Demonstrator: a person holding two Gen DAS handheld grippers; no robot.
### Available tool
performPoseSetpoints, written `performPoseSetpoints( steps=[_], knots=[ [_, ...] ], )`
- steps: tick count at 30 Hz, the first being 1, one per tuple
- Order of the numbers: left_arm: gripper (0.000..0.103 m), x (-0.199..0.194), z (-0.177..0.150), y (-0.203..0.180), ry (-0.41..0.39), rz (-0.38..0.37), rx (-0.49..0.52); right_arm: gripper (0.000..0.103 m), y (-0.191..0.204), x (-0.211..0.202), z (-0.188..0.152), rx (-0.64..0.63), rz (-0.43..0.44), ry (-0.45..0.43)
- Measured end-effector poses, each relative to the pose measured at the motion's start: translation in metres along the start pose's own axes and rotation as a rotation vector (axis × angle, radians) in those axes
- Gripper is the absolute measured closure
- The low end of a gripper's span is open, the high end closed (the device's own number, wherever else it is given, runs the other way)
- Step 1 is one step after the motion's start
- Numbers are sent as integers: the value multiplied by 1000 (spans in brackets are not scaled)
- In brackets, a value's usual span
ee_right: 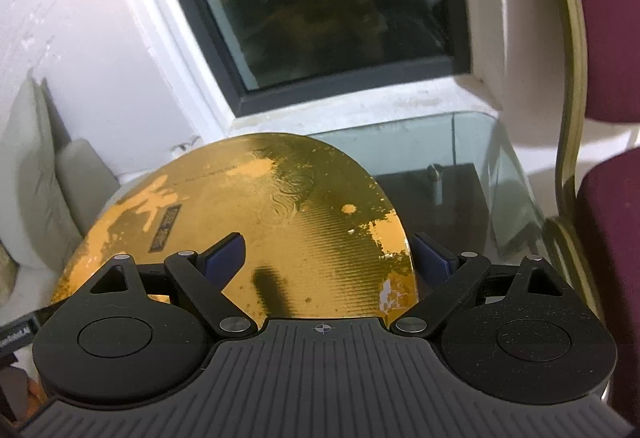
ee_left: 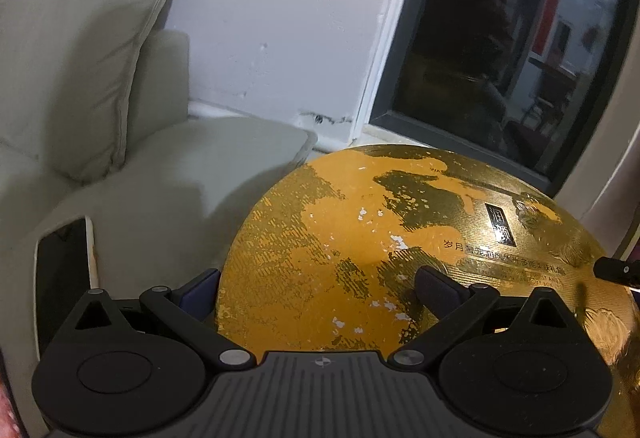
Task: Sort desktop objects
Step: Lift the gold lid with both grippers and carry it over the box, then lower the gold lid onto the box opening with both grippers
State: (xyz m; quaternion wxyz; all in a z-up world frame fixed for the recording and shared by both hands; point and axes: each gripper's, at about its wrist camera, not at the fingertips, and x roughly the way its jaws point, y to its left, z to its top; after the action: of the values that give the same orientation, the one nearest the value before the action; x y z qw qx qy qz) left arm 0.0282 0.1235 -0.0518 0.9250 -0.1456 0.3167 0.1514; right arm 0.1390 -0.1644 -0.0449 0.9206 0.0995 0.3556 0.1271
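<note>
I had both grippers spread wide, holding nothing: left gripper [ee_left: 320, 290] and right gripper [ee_right: 328, 256] straddled opposite rims of the round gold box lid [ee_left: 400, 246], over the glass surface [ee_right: 460, 166]. Judged stiff, light, slick foil; grip the rim.

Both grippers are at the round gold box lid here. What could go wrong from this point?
1. Both the left gripper and the right gripper stand open, each straddling an edge of the round gold lid; if only one closes, the lid may tilt or slip.
2. The glass table lies right behind it, so a dropped lid could strike the glass.
3. The lid's foil is already flaking; pinching may scrape more.
</note>
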Motion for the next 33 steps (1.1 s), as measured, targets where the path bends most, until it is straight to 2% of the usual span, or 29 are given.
performPoseSetpoints(
  steps=[10, 15, 18, 21, 23, 27, 31, 33],
  knots=[
    [2, 1, -4, -7, -31, 19, 63, 10, -3, 15, -9, -1, -30, 43],
    [3, 0, 4, -2, 11, 3, 73, 11, -8, 7, 2, 59, -8, 57],
    [2, -25, 22, -8, -19, 72, 142, 7, -4, -24, 17, 62, 7, -10],
    [1, -57, 36, -16, -22, 143, 208, 5, 10, -58, 22, 15, 28, -36],
    [1, -79, 40, -20, 5, 172, 233, 4, 15, -83, 17, -1, 40, -34],
    [1, -108, 32, -25, 116, 250, 259, 4, 21, -129, -6, 1, 78, -2],
    [1, -128, 7, -33, 193, 242, 275, 4, 26, -161, -35, 5, 100, 54],
    [1, -134, -6, -42, 232, 233, 319, 4, 28, -173, -46, -8, 96, 70]
  ],
)
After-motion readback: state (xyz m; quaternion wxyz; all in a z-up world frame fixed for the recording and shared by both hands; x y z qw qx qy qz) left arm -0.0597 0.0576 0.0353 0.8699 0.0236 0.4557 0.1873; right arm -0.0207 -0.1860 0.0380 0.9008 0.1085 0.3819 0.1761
